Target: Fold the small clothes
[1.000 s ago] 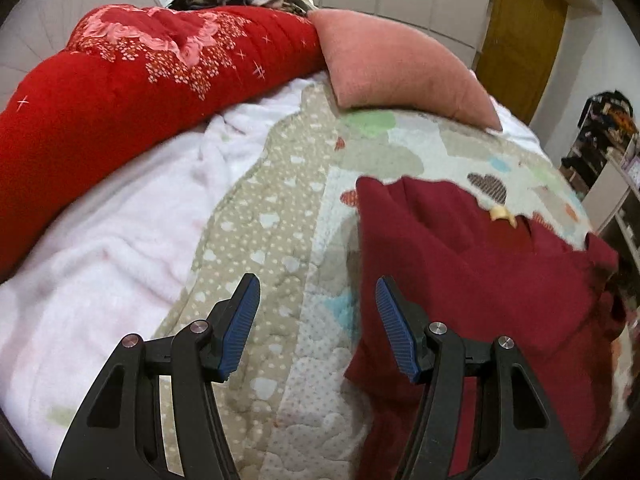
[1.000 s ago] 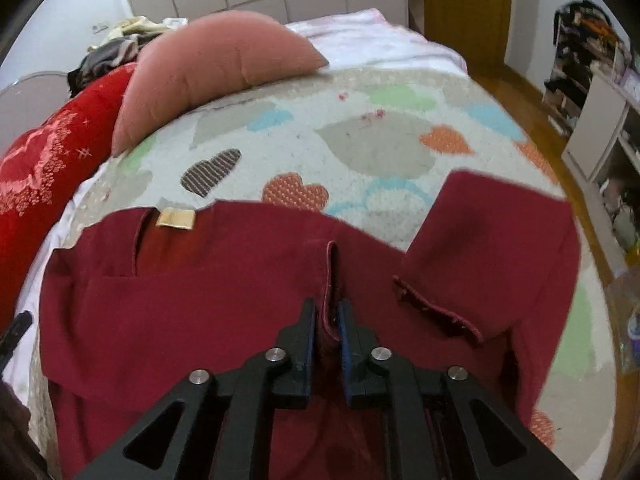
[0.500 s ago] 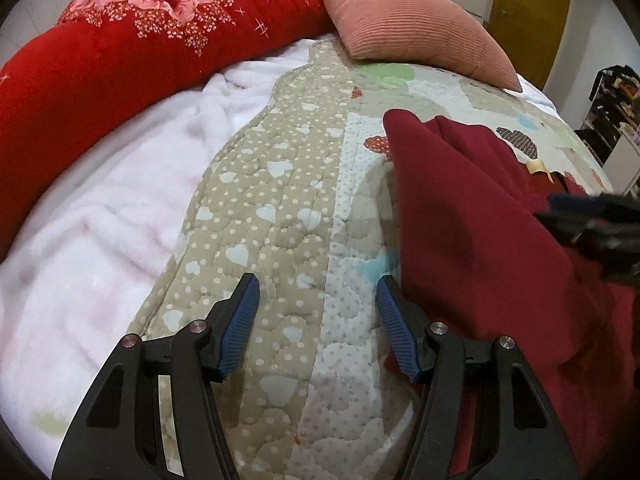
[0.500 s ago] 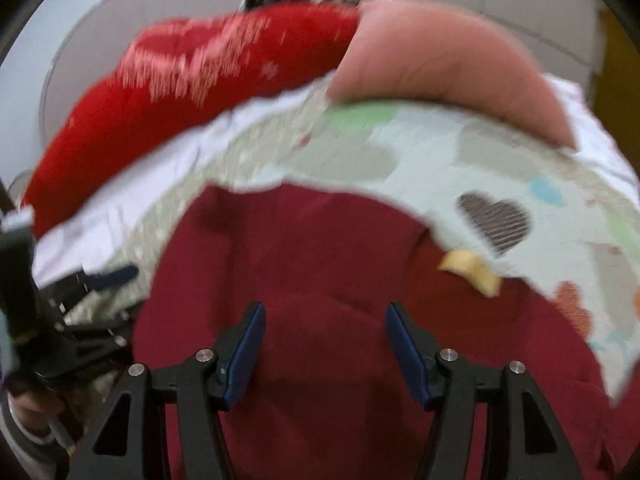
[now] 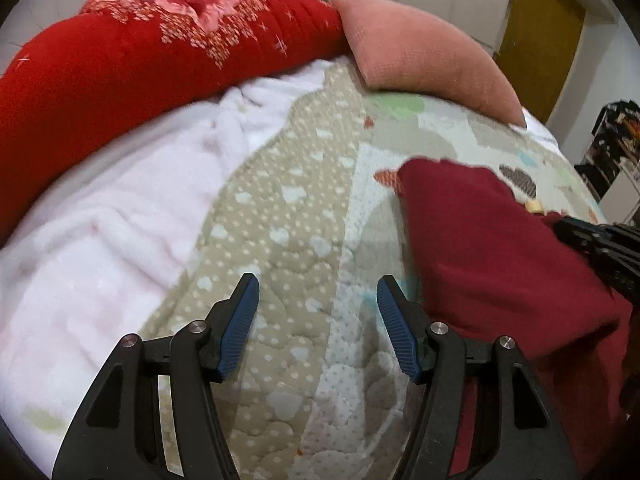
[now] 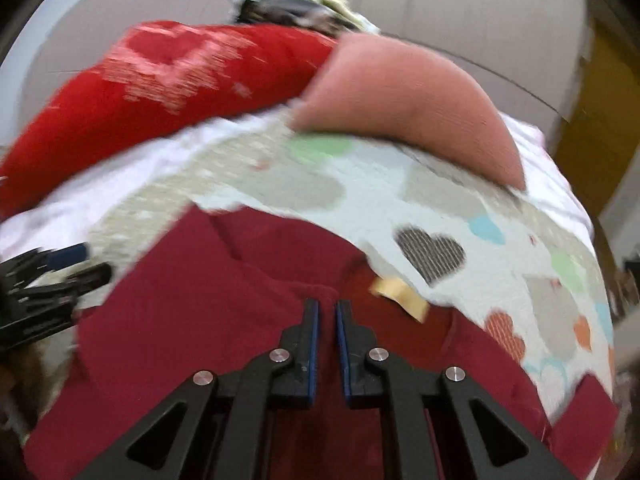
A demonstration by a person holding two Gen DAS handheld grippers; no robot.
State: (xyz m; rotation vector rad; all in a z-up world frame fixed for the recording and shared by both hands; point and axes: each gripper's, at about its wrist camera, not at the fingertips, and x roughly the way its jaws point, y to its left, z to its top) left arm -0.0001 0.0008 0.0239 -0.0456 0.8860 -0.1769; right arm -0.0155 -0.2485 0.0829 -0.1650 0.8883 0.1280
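A small dark red top (image 5: 492, 240) lies on the quilted bedspread (image 5: 288, 216), with its tan neck label (image 6: 400, 294) showing. My left gripper (image 5: 318, 328) is open and empty, just left of the top's edge, over the quilt. My right gripper (image 6: 327, 332) hovers over the top near the neckline with its fingers nearly together. No cloth shows in the narrow gap. It also shows at the right edge of the left wrist view (image 5: 600, 248). The left gripper shows at the left edge of the right wrist view (image 6: 44, 288).
A long red bolster (image 5: 132, 64) lies along the left. A pink cushion (image 5: 424, 56) sits at the head of the bed. A white fleece blanket (image 5: 100, 220) covers the left side. A yellow door (image 5: 540, 36) and cluttered shelves (image 5: 616, 140) stand at the right.
My right gripper let go of the top's fold, swung left over the top with its fingers open, and has now closed them. My left gripper stayed open and shifted slightly.
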